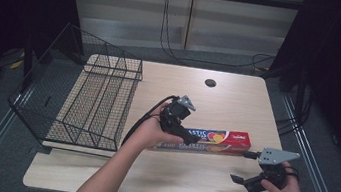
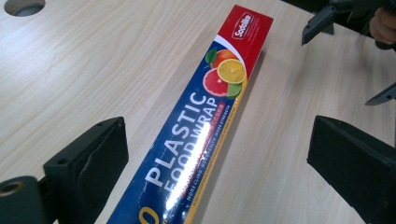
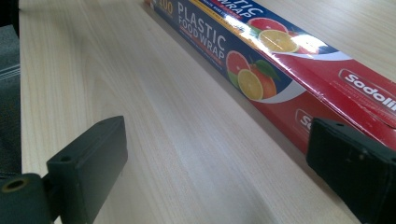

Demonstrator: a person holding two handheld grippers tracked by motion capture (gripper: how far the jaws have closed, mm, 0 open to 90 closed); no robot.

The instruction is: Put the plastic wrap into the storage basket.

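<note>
My right gripper [image 1: 248, 173] is nearest to me, low over the wooden table [image 1: 156, 180] just off the red end of the plastic food wrap box [image 1: 212, 141]. Its jaws are spread wide with only bare tabletop between them; in the right gripper view the box [image 3: 280, 65] runs past the right-hand jaw, close beside it, though I cannot tell whether they touch.

The box lies flat on the table, lengthwise across it, roughly at the middle.

My left gripper [image 1: 184, 134] hangs over the blue end of the box. Its jaws are also spread, one on each side of the box [image 2: 201, 126], clear of both long edges, so nothing is pinched. Beyond the red end, that view catches my right gripper [image 2: 345, 51].

Left of the box stands a black wire basket [image 1: 92, 100], and beyond the box, near the far edge, is a round cable hole [image 1: 210, 83].
</note>
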